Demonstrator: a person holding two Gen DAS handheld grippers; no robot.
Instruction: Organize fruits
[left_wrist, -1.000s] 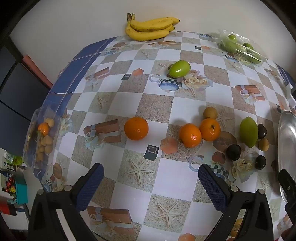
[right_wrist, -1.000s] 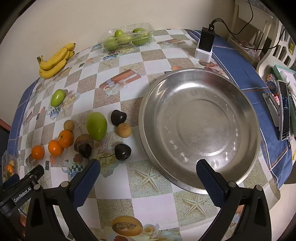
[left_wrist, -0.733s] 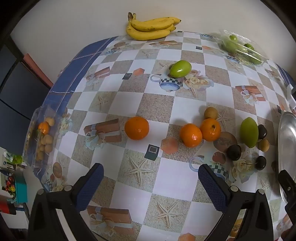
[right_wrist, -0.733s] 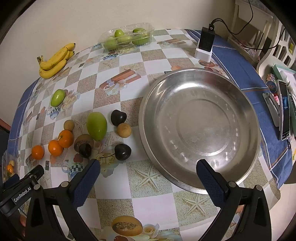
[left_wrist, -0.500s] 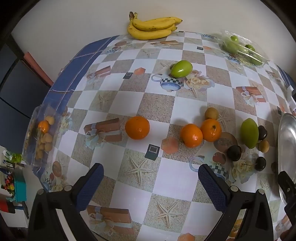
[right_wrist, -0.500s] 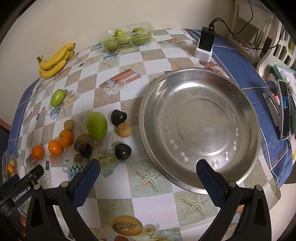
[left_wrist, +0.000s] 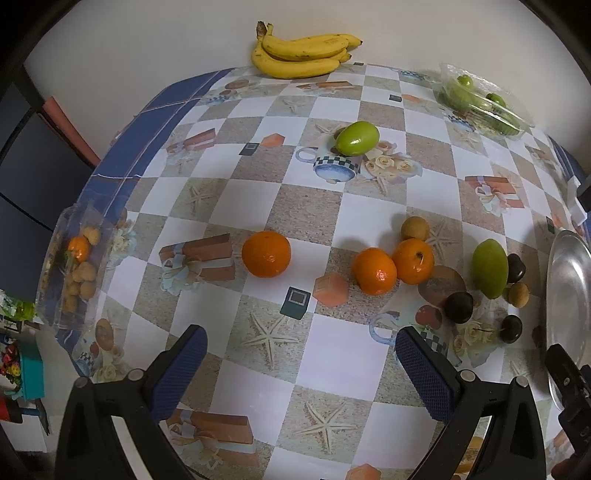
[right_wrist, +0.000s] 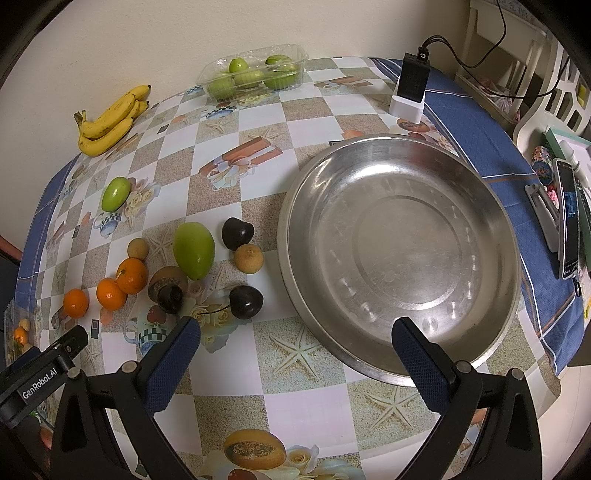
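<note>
Loose fruit lies on the patterned tablecloth. In the left wrist view, one orange (left_wrist: 266, 253) sits alone, with two oranges (left_wrist: 373, 271) together to its right. A green mango (left_wrist: 489, 268), dark plums (left_wrist: 458, 307) and small brown fruits (left_wrist: 414, 228) cluster near the steel bowl's rim (left_wrist: 567, 280). My left gripper (left_wrist: 300, 354) is open and empty, above the table in front of the oranges. In the right wrist view my right gripper (right_wrist: 295, 345) is open and empty over the near rim of the empty steel bowl (right_wrist: 399, 254). The mango (right_wrist: 194, 250) and plums (right_wrist: 246, 301) lie left of the bowl.
Bananas (left_wrist: 301, 53) lie at the far edge by the wall. A clear tray of green fruit (right_wrist: 255, 75) stands at the back. Another green mango (left_wrist: 357, 138) sits mid-table. A clear box of small fruit (left_wrist: 75, 269) is at the left edge. A charger (right_wrist: 410, 86) and phone (right_wrist: 569, 218) are on the right.
The left wrist view has shifted slightly; the fruit sits a little lower and to the right in it. The right gripper has not visibly moved. No fruit has moved.
</note>
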